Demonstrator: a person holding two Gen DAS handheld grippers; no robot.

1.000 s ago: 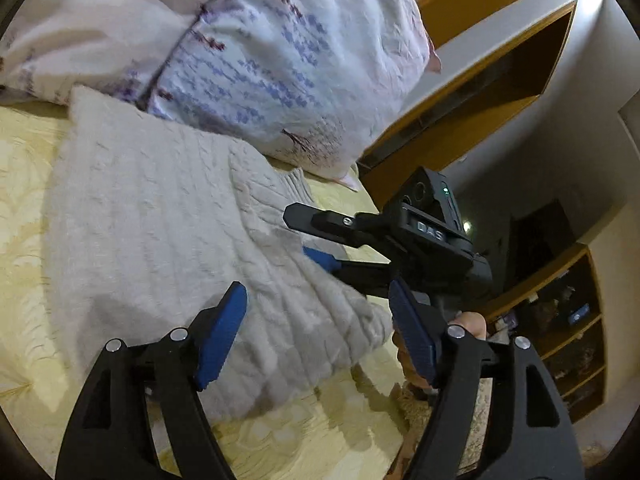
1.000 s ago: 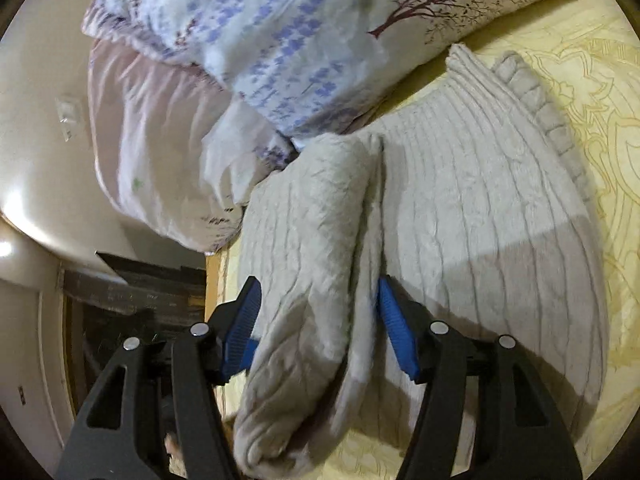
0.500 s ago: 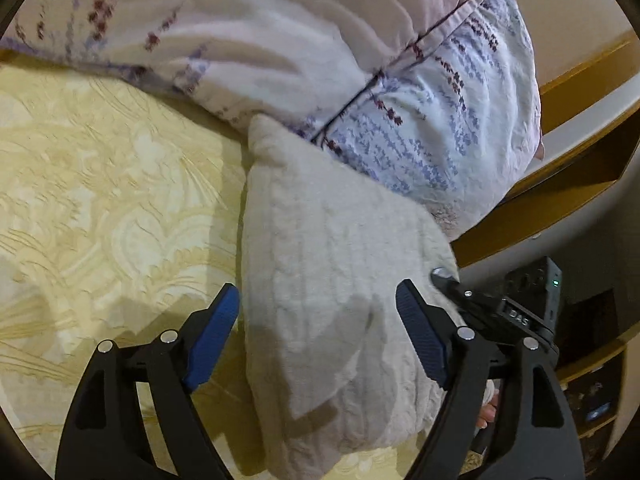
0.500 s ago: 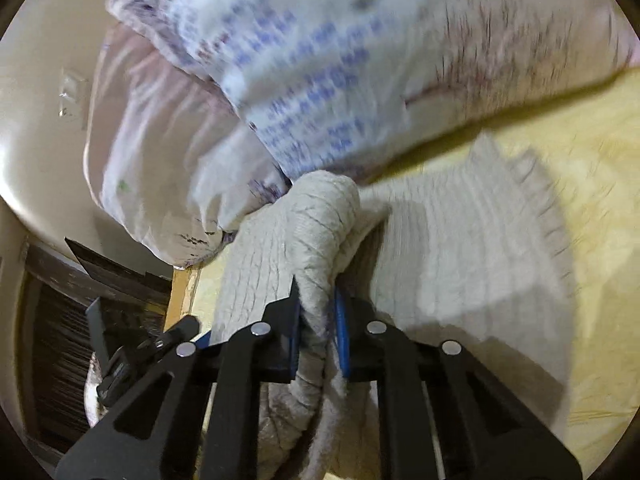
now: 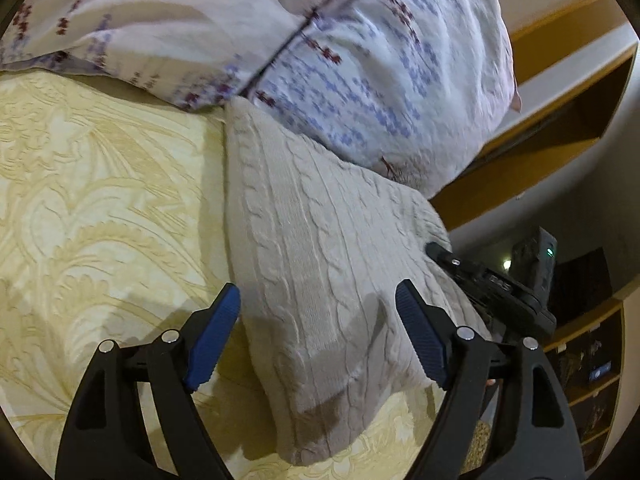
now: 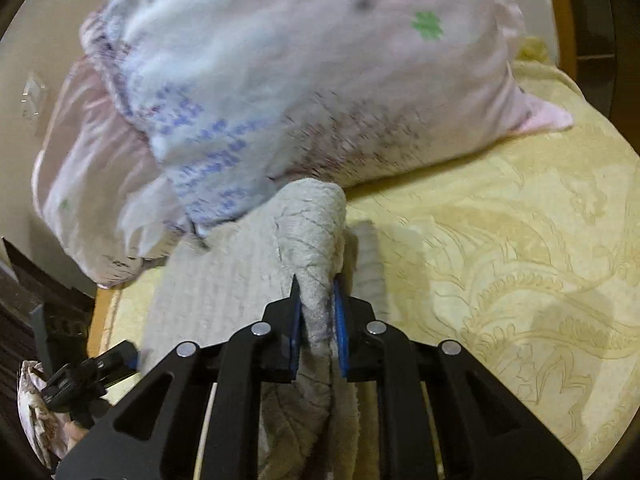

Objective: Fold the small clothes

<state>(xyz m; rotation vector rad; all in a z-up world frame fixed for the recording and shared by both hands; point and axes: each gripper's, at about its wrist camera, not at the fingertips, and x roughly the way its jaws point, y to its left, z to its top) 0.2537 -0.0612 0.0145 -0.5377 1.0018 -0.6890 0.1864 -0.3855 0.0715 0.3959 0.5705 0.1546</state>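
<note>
A cream cable-knit sweater (image 5: 320, 280) lies on the yellow bedspread (image 5: 100, 200), its far corner tucked against a floral pillow (image 5: 360, 60). My left gripper (image 5: 318, 340) is open and empty, its blue pads either side of the sweater's near part, just above it. My right gripper (image 6: 316, 324) is shut on a raised fold of the sweater (image 6: 312, 232), lifted over the flat part of the garment. The right gripper's body shows in the left wrist view (image 5: 492, 284) at the sweater's right edge.
The floral pillow (image 6: 280, 80) fills the far side of the bed. The bed's wooden edge (image 6: 102, 320) runs close on the left of the right wrist view. A wooden headboard shelf (image 5: 560, 100) and dark shelving (image 5: 592, 372) stand beyond the bed.
My right gripper closed on the sweater's fold and has lifted and carried it across the garment. My left gripper swung over the sweater and stays open.
</note>
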